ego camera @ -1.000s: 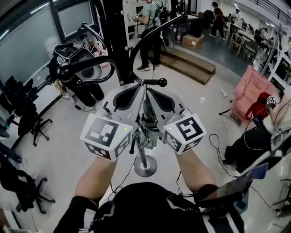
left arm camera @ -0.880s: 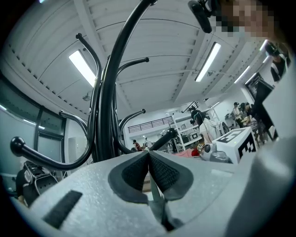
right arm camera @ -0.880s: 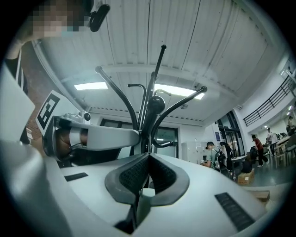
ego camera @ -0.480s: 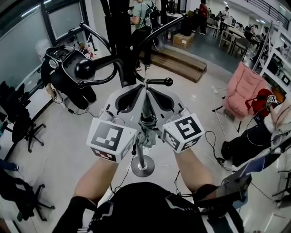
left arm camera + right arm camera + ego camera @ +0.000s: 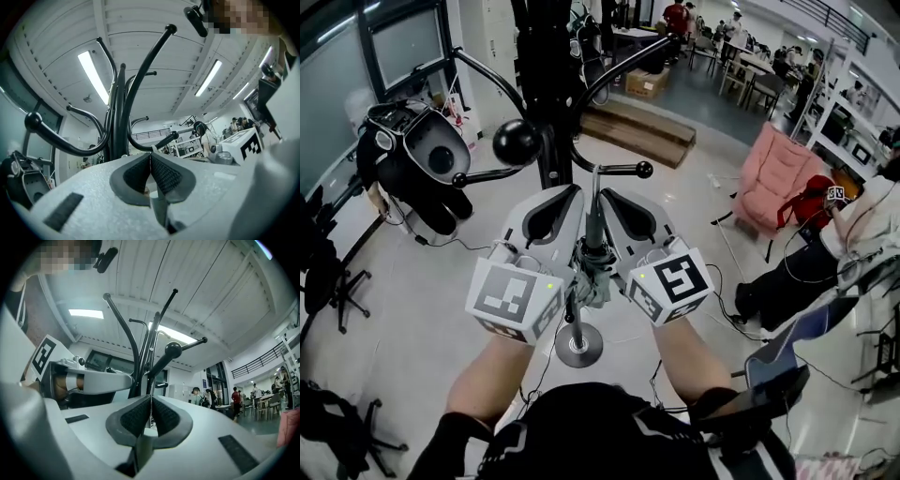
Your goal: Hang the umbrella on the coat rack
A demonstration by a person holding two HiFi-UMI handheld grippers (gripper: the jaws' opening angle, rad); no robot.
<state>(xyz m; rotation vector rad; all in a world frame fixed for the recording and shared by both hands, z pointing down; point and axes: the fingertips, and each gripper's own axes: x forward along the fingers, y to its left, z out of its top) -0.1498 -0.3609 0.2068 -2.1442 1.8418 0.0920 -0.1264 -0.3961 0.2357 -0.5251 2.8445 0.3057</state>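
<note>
1. Folded grey-green fabric umbrella (image 5: pixel 596 278): crumpled soft bundle, hangs btwn the two gripper bodies above the pale glossy floor (image 5: pixel 431 281), just in front of the rack.
2. Black metal coat rack (image 5: pixel 546 103): thick round pole, smooth curved arms w/ ball ends (image 5: pixel 517 142).
3. Left gripper (image 5: pixel 151 164): matte grey shell, dark ribbed rubber pads (image 5: pixel 166 176) pressed tight together; can't make out anything btwn them.
4. Right gripper (image 5: pixel 151 406): same build, pads (image 5: pixel 166 418) pinching a thin pale strip, seemingly part of the umbrella.
5. Thin pole w/ round grey disc foot (image 5: pixel 578 348) sits below the grippers.
6. Hidden: umbrella's top & handle, covered by grippers & white marker cubes (image 5: pixel 517 298); rack's lower pole behind the grippers.
</note>
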